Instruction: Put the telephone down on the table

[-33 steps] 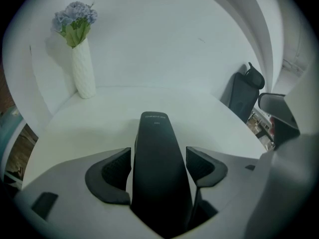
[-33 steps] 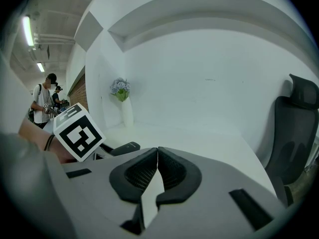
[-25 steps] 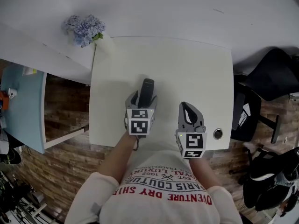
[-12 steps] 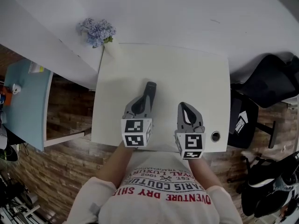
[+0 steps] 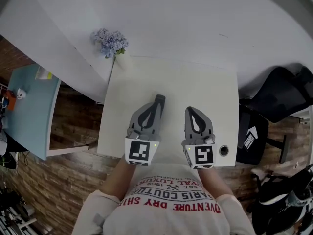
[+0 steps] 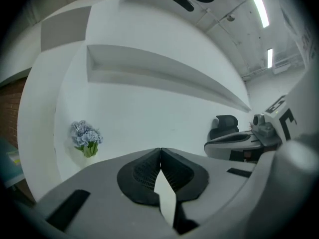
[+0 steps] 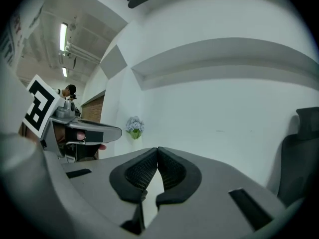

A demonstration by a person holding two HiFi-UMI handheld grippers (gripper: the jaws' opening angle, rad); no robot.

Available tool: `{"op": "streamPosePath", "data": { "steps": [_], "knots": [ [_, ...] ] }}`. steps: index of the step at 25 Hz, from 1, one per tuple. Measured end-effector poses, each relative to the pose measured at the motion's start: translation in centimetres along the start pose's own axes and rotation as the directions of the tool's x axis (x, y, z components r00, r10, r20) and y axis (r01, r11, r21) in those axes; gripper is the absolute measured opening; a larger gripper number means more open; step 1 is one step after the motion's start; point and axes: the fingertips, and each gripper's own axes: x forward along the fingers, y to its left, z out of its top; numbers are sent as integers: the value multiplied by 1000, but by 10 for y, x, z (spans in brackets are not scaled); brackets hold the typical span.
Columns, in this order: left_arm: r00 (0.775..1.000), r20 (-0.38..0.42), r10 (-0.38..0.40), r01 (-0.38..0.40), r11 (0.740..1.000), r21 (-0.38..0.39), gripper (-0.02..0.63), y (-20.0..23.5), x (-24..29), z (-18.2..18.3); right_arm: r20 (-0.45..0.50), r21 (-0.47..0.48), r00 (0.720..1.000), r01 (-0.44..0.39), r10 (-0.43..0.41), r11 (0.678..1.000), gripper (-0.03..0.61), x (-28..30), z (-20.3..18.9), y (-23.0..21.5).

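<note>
My left gripper (image 5: 159, 100) hovers over the middle of the white table (image 5: 210, 87) with its jaws shut and nothing between them. In the left gripper view its pads (image 6: 149, 171) meet at the tip, and only the wall lies beyond. The right gripper (image 5: 193, 109) stands beside it, also shut and empty, with its pads (image 7: 142, 171) touching. No telephone shows in any view; the table under the left gripper is hidden by the gripper itself.
A bunch of pale blue flowers (image 5: 111, 42) stands at the table's far left corner. A black chair (image 5: 281, 92) is to the right. A round grommet (image 5: 224, 151) sits near the front right edge. A light blue table (image 5: 29, 106) is off to the left.
A second ago a black telephone lay between the left gripper's open jaws. Those jaws have shut, and the telephone no longer shows. The right gripper has stayed put.
</note>
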Motion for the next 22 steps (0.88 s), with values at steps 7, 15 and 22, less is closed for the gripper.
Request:
{"op": "streamPosePath", "data": {
  "steps": [7,15,22],
  "knots": [
    [999,45,-16,17,1000,-18,26,0,3,12,69,-14,998,1,0,1000,25,-1,16,-1],
    [1000,5,-18,19,1000,-16,25,-2,9,3,27,22,1000,4,-4,1000,25,-2,2,-3],
    [999,-38,-36,36,999,-13,26,-5,12,-8,-13,40,1000,20,-20,999,25,0,-10,-3]
  ]
}}
